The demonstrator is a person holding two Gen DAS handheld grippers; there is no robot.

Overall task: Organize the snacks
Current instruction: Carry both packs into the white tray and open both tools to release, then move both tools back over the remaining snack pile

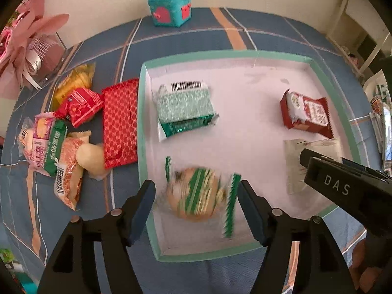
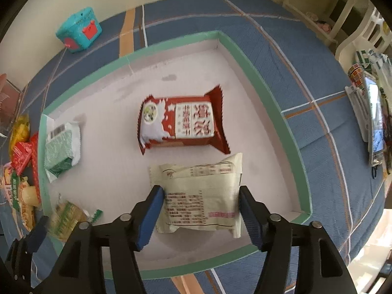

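I am working over a shallow tray (image 1: 144, 122) with a green rim and a pale floor, set on a blue plaid surface (image 1: 191, 39). My left gripper (image 1: 196, 210) has its fingers (image 1: 143, 210) wide apart, and a round snack in a green striped wrapper (image 1: 198, 196) lies between them on the tray floor, touching neither as far as I can tell. It is smeared by motion, so I judge it is just dropping free or about to be gripped; I cannot say which.

My right gripper (image 2: 199, 212) also has its fingers (image 2: 150, 216) apart, straddling a cream packet (image 2: 201, 196) that lies flat in the tray. The pads sit close to the packet's edges, but I see no squeeze.

Beyond the right fingertips lies a red-brown packet (image 2: 181, 125); far to their left, a green foil packet (image 2: 60, 149) shows its barcode. These four sit apart in the tray, so it looks like the collecting place.

Left of the left fingers, outside the tray, a heap of snacks (image 1: 66, 132) overlaps, with a red patterned packet (image 1: 120, 122) against the tray wall. Several labels there are hidden. A teal box (image 1: 170, 7) stands well beyond the tray.
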